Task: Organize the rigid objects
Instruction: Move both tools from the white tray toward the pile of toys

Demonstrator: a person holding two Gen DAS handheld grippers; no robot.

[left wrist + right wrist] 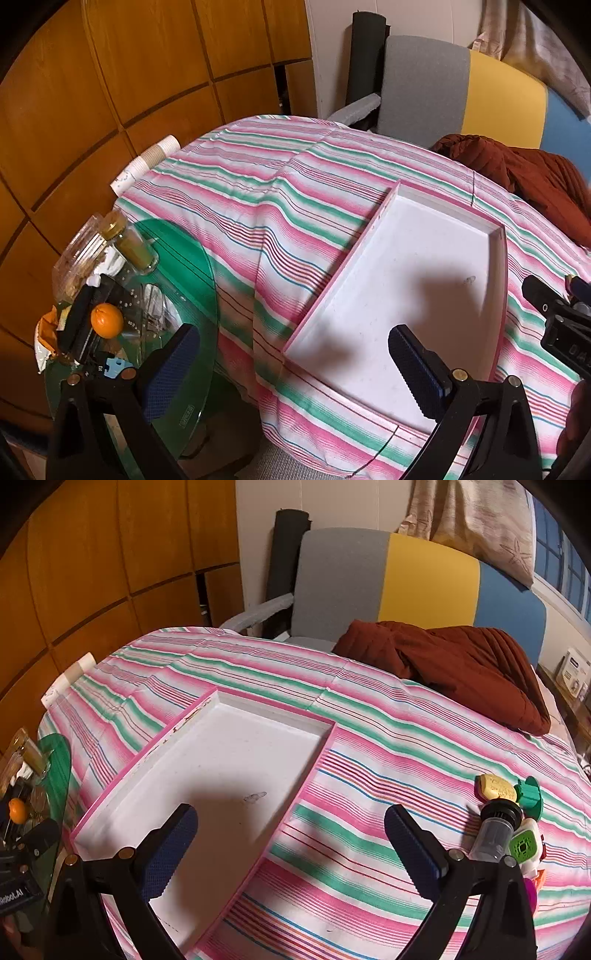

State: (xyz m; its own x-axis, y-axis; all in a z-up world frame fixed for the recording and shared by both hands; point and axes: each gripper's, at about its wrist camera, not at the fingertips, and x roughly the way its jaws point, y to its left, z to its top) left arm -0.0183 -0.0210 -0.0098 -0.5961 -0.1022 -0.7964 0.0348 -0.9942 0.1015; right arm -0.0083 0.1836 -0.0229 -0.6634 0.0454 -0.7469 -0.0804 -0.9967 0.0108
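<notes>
Striped bedding (369,738) fills both views, with an empty white tray (207,775) lying at centre left of the right-wrist view. Both the left gripper (295,369) and the right gripper (291,845) are spread wide, with nothing held. Small toys (506,819) are clustered at lower right, nearer the right gripper, and are seen only in the right-wrist view; the tray's long axis runs from lower left to upper right.

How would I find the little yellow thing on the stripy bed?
Start at the pink-rimmed white tray on the striped bedspread. Look to its right, to the small pile of toys by the bed's edge. The yellow piece lies at the pile's far end, beside a green piece; it is the pile's only pale yellow one.
</notes>
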